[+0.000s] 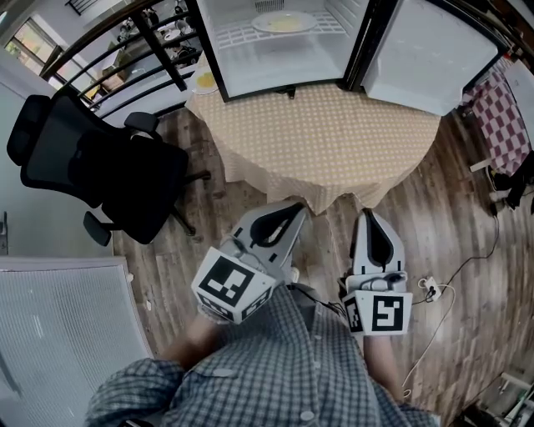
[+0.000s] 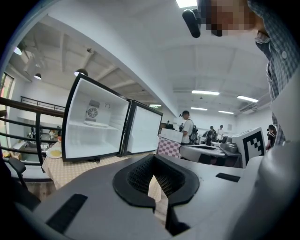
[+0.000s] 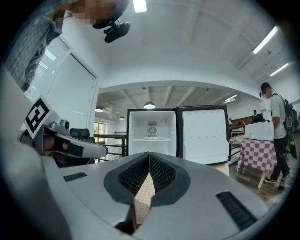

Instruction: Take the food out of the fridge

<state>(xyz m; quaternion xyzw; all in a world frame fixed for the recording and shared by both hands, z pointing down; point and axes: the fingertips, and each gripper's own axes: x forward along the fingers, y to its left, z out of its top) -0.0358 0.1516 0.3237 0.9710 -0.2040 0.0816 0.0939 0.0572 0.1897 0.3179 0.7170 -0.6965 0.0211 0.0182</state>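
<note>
A small white fridge stands open on a round table with a beige cloth, its door swung out to the right. On its wire shelf lies a plate of pale food, also seen as the plate in the right gripper view. My left gripper and right gripper hover side by side at the table's near edge, well short of the fridge. Both point toward it. The left gripper is shut and empty, and so is the right gripper.
A second plate sits on the table left of the fridge. A black office chair stands at the left near a dark railing. A checkered table is at the right, a power strip and cable on the floor.
</note>
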